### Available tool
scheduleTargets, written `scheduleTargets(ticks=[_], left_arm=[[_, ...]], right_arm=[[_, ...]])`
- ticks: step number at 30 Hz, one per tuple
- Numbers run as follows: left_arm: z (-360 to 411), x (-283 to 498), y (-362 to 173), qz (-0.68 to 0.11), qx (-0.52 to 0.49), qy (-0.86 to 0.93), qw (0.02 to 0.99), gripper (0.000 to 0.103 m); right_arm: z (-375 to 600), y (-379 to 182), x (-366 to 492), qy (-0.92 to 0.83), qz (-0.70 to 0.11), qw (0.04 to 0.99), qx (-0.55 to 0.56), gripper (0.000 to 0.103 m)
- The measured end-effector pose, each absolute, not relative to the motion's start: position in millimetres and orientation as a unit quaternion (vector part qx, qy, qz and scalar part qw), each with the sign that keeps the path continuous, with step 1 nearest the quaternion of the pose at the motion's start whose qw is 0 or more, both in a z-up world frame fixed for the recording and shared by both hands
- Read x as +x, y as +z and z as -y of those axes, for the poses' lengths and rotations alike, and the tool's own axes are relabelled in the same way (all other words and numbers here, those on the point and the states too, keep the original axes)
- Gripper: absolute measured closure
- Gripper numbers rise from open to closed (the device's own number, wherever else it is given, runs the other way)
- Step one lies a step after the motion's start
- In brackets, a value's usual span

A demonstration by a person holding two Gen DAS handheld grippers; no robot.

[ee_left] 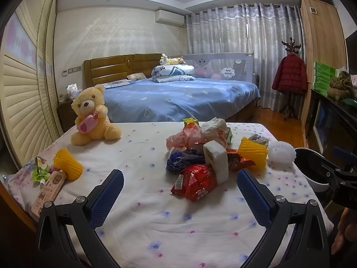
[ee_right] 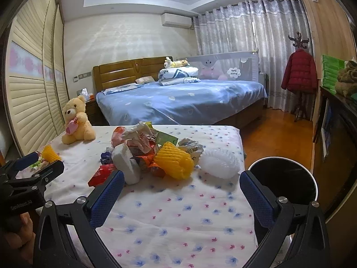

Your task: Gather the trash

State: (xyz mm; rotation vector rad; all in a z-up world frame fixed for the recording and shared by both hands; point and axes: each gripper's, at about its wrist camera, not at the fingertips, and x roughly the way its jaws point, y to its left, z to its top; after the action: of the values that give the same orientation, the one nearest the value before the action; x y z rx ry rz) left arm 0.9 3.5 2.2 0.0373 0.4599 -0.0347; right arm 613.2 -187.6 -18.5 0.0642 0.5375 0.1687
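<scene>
Trash pile sits mid-worktop on flowered cloth: red wrapper, white foam block, yellow foam net, white foam net. Black bin just beside the worktop's right edge. Teddy bear far left. Left claw wide open, empty; right claw wide open, empty.
</scene>
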Motion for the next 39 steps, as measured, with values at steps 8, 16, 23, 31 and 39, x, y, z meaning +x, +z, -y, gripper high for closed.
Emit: scheduleTargets(ticks=[8,16,23,31,39], left_arm=[[-4.3,1.3,2.4,-0.227,0.017,-0.019,0.973,0.001],[-4.2,1.0,2.0,-0.227,0.017,-0.019,0.973,0.001],[-2.3,0.1,1.0,-0.227,0.018,-0.021,0.974,0.001],[-2.2,0.0,1.0,-0.227,0.018,-0.021,0.974,0.001],[-1.9,0.0,0.5,-0.227,0.018,-0.022,0.973,0.001]], right_arm=[[185.7,-17.2,612.9,0.086,-0.264,0.960,0.033,0.000],[184.8,-16.1,612.3,0.091,-0.263,0.960,0.035,0.000],[184.0,-15.8,612.8,0.091,-0.263,0.960,0.036,0.000],[183.3,-13.6,612.3,0.094,-0.265,0.959,0.037,0.000],[182.2,-14.0,612.6,0.097,-0.265,0.959,0.038,0.000]])
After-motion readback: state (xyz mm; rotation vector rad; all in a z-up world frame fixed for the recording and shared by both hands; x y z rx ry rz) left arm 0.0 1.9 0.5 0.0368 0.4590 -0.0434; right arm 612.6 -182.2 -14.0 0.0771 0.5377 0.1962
